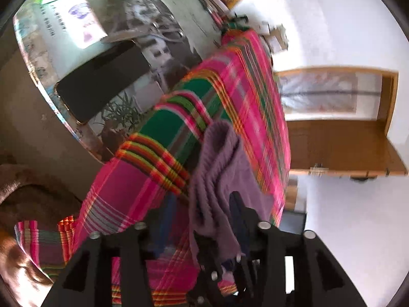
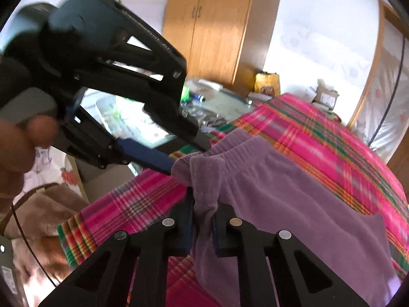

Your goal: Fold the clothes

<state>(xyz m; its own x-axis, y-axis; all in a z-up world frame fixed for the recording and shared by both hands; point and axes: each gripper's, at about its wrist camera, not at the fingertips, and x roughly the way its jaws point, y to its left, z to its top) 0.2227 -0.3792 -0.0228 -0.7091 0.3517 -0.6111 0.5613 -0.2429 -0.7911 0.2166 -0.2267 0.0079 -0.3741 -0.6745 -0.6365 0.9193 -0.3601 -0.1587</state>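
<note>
Both grippers hold purple knit garment (image 2: 294, 194) above pink plaid cloth (image 2: 319, 133). Right gripper (image 2: 203, 226) clamps bunched edge; left gripper (image 2: 189, 158), at 10 o'clock, pinches waistband.

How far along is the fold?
Done: both grippers have the purple garment pinched, right gripper at a bunched edge, left gripper beside it. In hand: garment lifted over the plaid cloth. Left: no fold visible yet; laying flat and folding remain.
</note>
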